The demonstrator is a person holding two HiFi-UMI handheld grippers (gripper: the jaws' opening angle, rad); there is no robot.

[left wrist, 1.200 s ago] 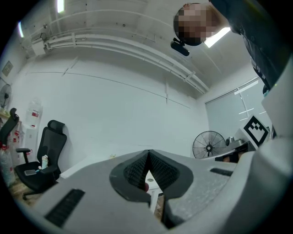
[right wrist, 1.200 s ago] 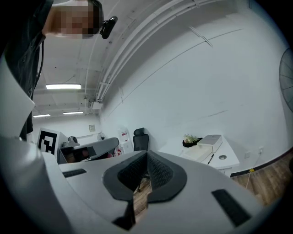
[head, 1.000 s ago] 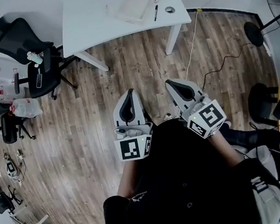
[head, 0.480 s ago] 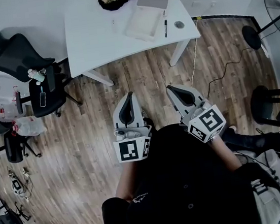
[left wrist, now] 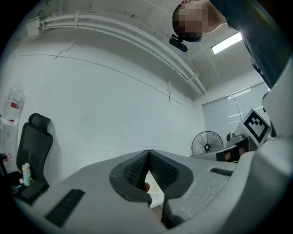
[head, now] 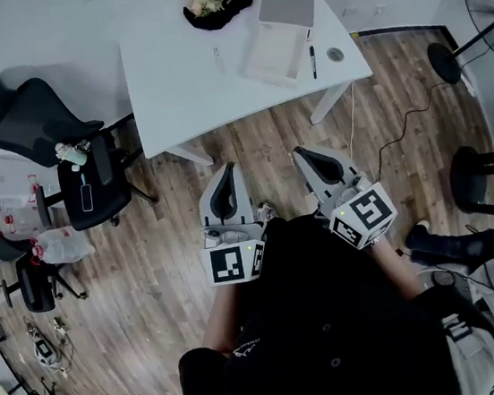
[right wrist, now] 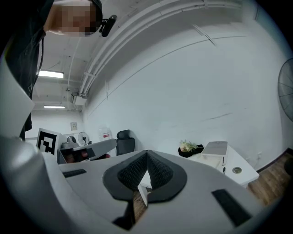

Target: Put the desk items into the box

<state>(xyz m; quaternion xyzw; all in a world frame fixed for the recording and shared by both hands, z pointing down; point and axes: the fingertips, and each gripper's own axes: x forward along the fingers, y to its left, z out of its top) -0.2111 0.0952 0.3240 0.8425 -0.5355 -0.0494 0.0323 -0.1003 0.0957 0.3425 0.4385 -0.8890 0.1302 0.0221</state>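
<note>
The table [head: 177,75] is sitting lower and fuller in the head view than a second ago, while the two grippers are keeping their place close against the person's body, above the wooden floor [head: 146,250]. The left gripper [head: 225,166] is holding its jaws together with nothing between them, and so is the right gripper [head: 300,151].

On the table, well apart from both grippers, five things are lying:
- One white box [head: 275,53], with a grey flat piece [head: 286,3] touching its far end.
- One black pen [head: 311,50] just beside the box, its long axis running away from the person.
- One small round item [head: 334,55].
- One slim pale stick [head: 218,58].
- One dark bundle with flowers [head: 217,4].
</note>
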